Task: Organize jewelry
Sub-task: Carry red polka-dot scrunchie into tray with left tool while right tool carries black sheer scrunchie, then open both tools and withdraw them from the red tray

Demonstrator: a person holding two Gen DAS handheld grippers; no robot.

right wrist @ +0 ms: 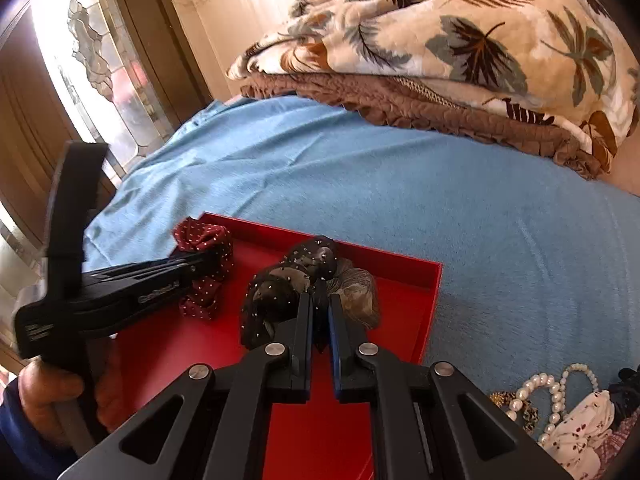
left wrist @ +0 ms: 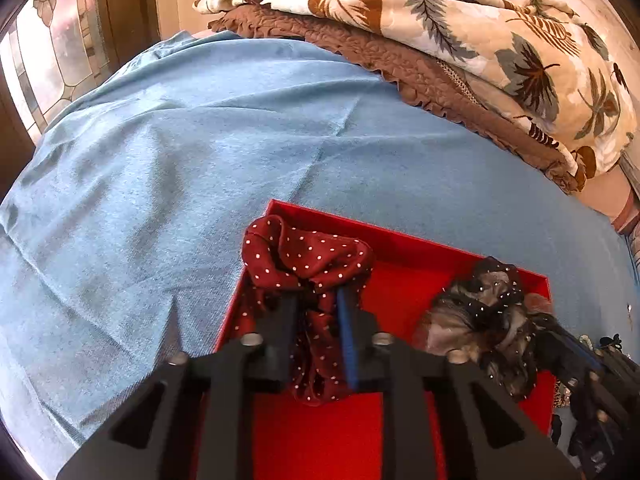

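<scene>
My left gripper (left wrist: pixel 318 300) has its jaws parted a little around the maroon dotted scrunchie (left wrist: pixel 304 256), the fabric between the pads in the red tray (left wrist: pixel 400 240); whether they pinch it I cannot tell. My right gripper (right wrist: pixel 319 300) pinches the dark beaded scrunchie (right wrist: pixel 280 280) over the same tray. Pearl strands (right wrist: pixel 548 396) lie beside it on the blue cloth (right wrist: pixel 400 184); beyond, a leaf-print blanket (right wrist: pixel 480 40).

We see a red tray (right wrist: pixel 430 292) on blue cloth (right wrist: pixel 500 232). One scrunchie (left wrist: pixel 308 256) is maroon with white dots, another (right wrist: pixel 280 300) black with sparkles.
</scene>
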